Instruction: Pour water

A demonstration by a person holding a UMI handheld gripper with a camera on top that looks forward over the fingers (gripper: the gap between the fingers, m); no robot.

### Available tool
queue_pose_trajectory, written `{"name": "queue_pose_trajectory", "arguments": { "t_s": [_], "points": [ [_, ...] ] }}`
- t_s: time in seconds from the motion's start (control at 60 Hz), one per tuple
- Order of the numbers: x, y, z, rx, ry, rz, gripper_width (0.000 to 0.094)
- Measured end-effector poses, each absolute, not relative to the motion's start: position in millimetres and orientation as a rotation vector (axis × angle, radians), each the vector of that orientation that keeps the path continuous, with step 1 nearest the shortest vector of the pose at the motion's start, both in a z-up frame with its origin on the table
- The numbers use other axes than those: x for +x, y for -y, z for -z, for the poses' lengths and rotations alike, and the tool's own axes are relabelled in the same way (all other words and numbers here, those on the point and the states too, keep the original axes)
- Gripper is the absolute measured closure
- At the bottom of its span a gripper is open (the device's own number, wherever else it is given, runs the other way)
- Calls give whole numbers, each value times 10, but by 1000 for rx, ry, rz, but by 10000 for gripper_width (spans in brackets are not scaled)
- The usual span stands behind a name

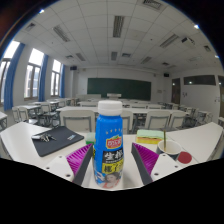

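Blue-labelled bottle (pixel 109 143) sits upright between my gripper (pixel 110 165) fingers, both purple pads (pixel 80 157) pressed on it; I see a red cup (pixel 172 149) right on the table (pixel 25 143).

The water bottle (pixel 109 143) wears a blue and yellow label printed with large white Chinese characters, too small to make out with certainty. No other writing near the bottle is legible, including on the chalkboard (pixel 118 88) behind it.
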State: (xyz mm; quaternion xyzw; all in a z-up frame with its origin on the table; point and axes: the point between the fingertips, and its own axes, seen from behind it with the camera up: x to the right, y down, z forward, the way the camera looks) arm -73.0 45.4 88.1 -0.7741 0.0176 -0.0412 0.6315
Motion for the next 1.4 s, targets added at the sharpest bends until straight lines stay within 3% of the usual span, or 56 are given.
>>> {"name": "queue_pose_trajectory", "arguments": {
  "t_s": [0.1,0.167,0.333,0.55,0.717,0.967,1.183,1.4],
  "points": [
    [-822,-677,-685,-1794,-17,33,153],
    [-850,-726,-678,-1778,-7,53,342],
    [-779,-726,-685,-1747,-33,58,527],
    [-846,-773,-806,-1722,-165,-110,528],
    [-894,-756,-1300,-1586,-497,-576,530],
    [-842,-491,-1686,-1347,-955,-1247,532],
    [-746,-423,-1651,-1159,-1213,-1522,520],
    [-645,-143,-1948,-1021,-1284,-1668,519]
  ]
}}
